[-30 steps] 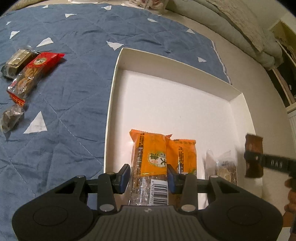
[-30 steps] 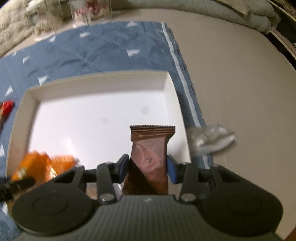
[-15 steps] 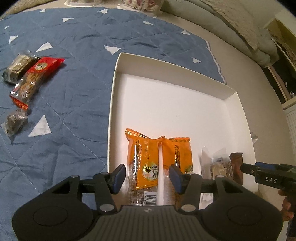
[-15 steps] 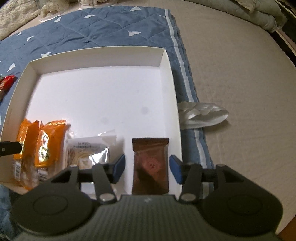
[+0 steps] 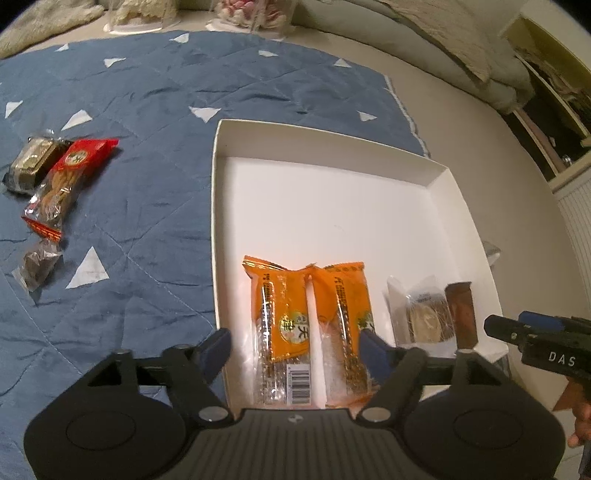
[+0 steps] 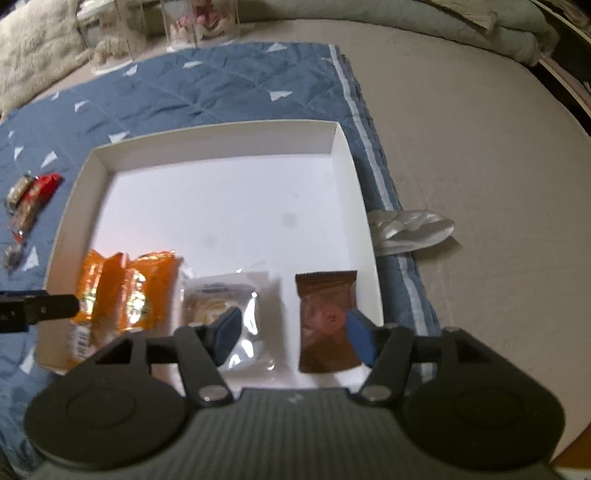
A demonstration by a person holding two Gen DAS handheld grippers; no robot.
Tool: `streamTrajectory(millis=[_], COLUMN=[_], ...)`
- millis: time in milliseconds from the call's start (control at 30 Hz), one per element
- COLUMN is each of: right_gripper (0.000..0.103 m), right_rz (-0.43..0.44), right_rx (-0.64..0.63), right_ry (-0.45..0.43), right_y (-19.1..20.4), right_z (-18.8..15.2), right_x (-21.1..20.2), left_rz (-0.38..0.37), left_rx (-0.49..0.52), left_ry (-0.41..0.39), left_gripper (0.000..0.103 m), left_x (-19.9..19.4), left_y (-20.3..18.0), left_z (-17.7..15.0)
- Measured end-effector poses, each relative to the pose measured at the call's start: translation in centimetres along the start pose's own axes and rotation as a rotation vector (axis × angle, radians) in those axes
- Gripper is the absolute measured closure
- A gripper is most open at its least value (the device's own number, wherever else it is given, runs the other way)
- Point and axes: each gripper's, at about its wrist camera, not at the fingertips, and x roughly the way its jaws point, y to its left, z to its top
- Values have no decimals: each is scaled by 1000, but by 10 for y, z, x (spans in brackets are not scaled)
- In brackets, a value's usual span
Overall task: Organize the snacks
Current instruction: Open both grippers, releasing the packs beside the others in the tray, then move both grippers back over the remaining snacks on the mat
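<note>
A white box (image 5: 280, 206) (image 6: 229, 140) lies on a blue quilt. Along its near side lie two orange packets (image 5: 284, 317) (image 6: 125, 288), a clear-wrapped biscuit (image 5: 424, 314) (image 6: 221, 299) and a brown packet (image 5: 461, 310) (image 6: 325, 317). My left gripper (image 5: 295, 350) hangs above the orange packets, its jaws opening, pads clear of them. My right gripper (image 6: 291, 332) is above the brown packet, jaws opening, pads off it; it also shows at the right edge (image 5: 532, 332) of the left wrist view. A red cookie packet (image 5: 66, 177) (image 6: 33, 195) and two dark snacks (image 5: 33, 162) (image 5: 37, 266) lie left on the quilt.
The quilt (image 5: 147, 96) (image 6: 221, 81) covers a beige mat (image 6: 480, 147). A crumpled clear wrapper (image 6: 410, 229) lies just right of the box. Clear containers (image 5: 251, 11) (image 6: 199, 22) and bedding (image 5: 406, 44) stand at the far side. A cabinet (image 5: 554, 110) is at the right.
Both grippers let go: the left released the orange packet, the right released the brown packet, which now lies flat in the box. Both jaws widened and both grippers drew back and up.
</note>
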Motion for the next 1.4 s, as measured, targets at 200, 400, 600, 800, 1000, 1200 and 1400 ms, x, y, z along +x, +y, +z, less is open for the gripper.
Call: streamTrajectory(millis=[200, 400, 600, 800, 1000, 1200, 1400], right_gripper=[15, 1, 0, 0, 0, 0, 0], right_rz=[-35, -37, -33, -31, -1, 18, 41], right_rx=[18, 29, 46, 34, 31, 17, -12], right_ry=[-22, -34, -25, -42, -57, -60, -53], right_y=[1, 1, 10, 30, 50, 75, 103], right_z=[-14, -29, -41, -49, -50, -46, -38], right_x=[-11, -22, -28, -31, -34, -27, -15], left_rz=[17, 38, 41, 50, 71, 113, 163], left_rx=[42, 77, 107, 118, 95, 51, -5], left_ry=[0, 9, -5, -26, -31, -38, -62], left_gripper=[2, 0, 0, 0, 0, 0, 0], left_x=[-9, -13, -19, -29, -38, -52, -67], left_y=[0, 3, 5, 11, 35, 72, 114], left_z=[-8, -15, -16, -17, -18, -19, -15])
